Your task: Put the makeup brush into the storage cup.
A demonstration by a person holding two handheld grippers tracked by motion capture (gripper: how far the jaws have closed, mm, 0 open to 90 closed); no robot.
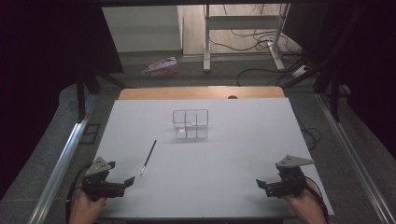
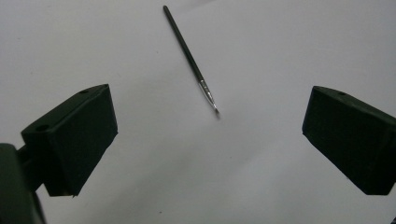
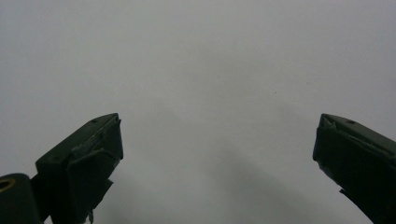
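Note:
A thin black brush [image 1: 148,157] with a silver ferrule lies on the white table [image 1: 233,154], left of centre, slanted with its tip toward the person. Behind it stands a clear plastic box [image 1: 190,123] split into compartments. My left gripper [image 1: 125,185] rests at the near left edge, open and holding nothing. In the left gripper view the brush [image 2: 189,56] lies ahead of the wide-apart jaws, left gripper [image 2: 210,123], its tip just beyond them. My right gripper [image 1: 263,187] sits at the near right edge, also open. Bare table shows between the jaws of the right gripper [image 3: 217,149].
The wooden table edge [image 1: 201,92] shows at the back. Metal rails [image 1: 60,158] run along both sides. On the floor beyond lie a colourful package [image 1: 161,66], cables and a desk frame [image 1: 243,28]. A hand holds each gripper at the bottom.

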